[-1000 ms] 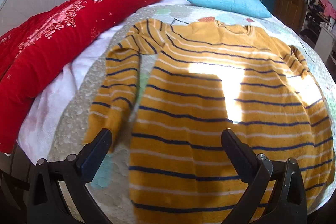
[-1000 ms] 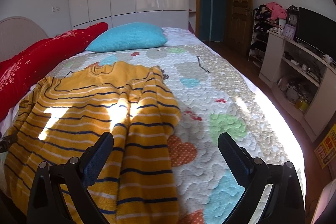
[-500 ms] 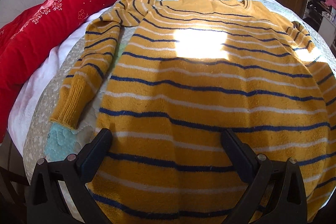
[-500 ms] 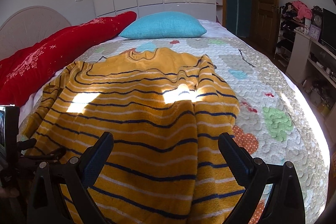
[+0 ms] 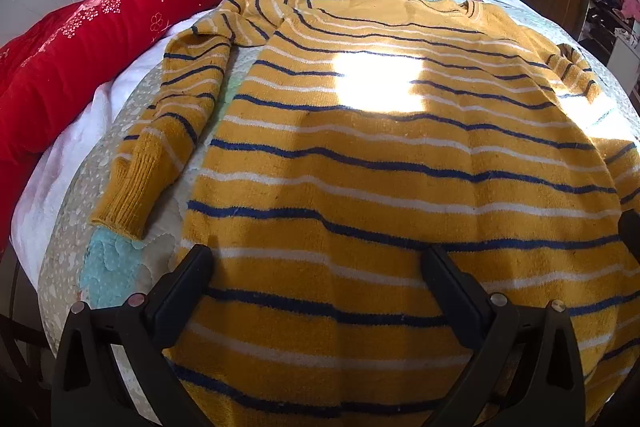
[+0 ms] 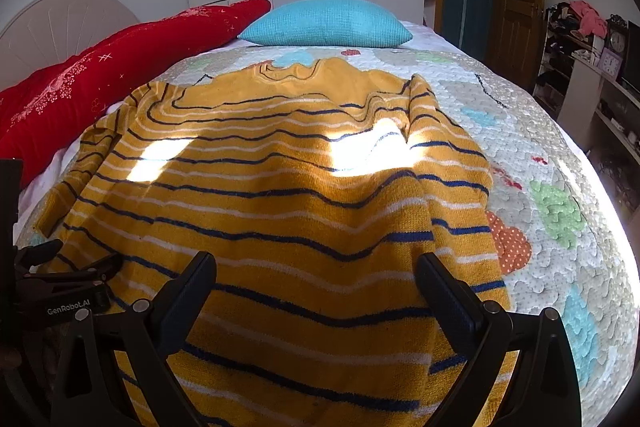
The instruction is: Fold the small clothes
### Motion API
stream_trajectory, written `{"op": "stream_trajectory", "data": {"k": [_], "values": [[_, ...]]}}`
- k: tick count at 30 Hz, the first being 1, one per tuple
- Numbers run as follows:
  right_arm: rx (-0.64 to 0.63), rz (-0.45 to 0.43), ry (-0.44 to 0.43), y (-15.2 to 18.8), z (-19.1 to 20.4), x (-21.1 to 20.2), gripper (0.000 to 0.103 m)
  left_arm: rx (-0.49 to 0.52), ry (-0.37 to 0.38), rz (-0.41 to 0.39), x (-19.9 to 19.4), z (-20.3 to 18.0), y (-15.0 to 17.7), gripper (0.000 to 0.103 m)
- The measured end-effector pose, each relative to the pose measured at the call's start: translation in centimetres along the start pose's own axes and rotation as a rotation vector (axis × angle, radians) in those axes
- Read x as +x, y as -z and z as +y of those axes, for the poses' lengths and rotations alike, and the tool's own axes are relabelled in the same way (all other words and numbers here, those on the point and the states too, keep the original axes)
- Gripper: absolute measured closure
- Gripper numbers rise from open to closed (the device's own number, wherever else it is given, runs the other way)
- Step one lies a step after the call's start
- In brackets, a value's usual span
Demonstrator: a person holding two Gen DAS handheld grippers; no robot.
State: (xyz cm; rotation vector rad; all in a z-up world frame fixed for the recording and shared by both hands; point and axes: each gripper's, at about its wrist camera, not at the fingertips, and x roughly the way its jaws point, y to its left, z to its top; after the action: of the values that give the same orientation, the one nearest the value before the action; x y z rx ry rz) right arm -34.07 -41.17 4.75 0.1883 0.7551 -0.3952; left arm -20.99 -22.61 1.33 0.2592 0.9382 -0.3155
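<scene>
A mustard-yellow sweater point(image 5: 380, 155) with navy and white stripes lies spread flat on the quilted bed, collar at the far end, hem toward me. Its left sleeve point(image 5: 172, 131) lies alongside the body on the quilt. In the right wrist view the sweater point(image 6: 280, 211) has its right sleeve point(image 6: 452, 187) lying down along its right edge. My left gripper point(image 5: 316, 267) is open and empty over the hem's left part. My right gripper point(image 6: 316, 271) is open and empty over the hem's right part. The left gripper's body point(image 6: 60, 291) shows at the right wrist view's left edge.
A patterned quilt point(image 6: 560, 211) covers the bed. A red blanket point(image 5: 100, 39) lies along the left side and a blue pillow point(image 6: 328, 23) at the head. A headboard point(image 6: 56, 23) stands at the left. Shelves with clutter point(image 6: 592, 75) stand to the right of the bed.
Both grippers have moved forward and lower over the sweater's hem. The right gripper has swung left, so the sweater now fills its view. Both jaws stay open.
</scene>
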Motion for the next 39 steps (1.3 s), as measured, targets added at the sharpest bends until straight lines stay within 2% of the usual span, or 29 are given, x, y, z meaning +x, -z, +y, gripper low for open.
{"op": "stream_trajectory", "data": {"k": [6,16,26,39], "values": [[-0.001,0.036,0.020,1.1,0.0,1.7,0.001,0.004,-0.007,-0.073,-0.4,-0.2,0.8,0.000],[-0.033,-0.033,0.118,2.5,1.1,2.4,0.000,-0.003,-0.012,-0.087,-0.5,-0.1,0.9,0.000],[-0.033,-0.091,0.136,3.1,1.4,2.1,0.000,0.002,-0.022,-0.118,-0.6,-0.3,1.3,0.000],[-0.036,-0.102,0.145,3.3,1.5,2.1,0.000,0.001,-0.027,-0.126,-0.6,-0.3,1.4,0.000]]}}
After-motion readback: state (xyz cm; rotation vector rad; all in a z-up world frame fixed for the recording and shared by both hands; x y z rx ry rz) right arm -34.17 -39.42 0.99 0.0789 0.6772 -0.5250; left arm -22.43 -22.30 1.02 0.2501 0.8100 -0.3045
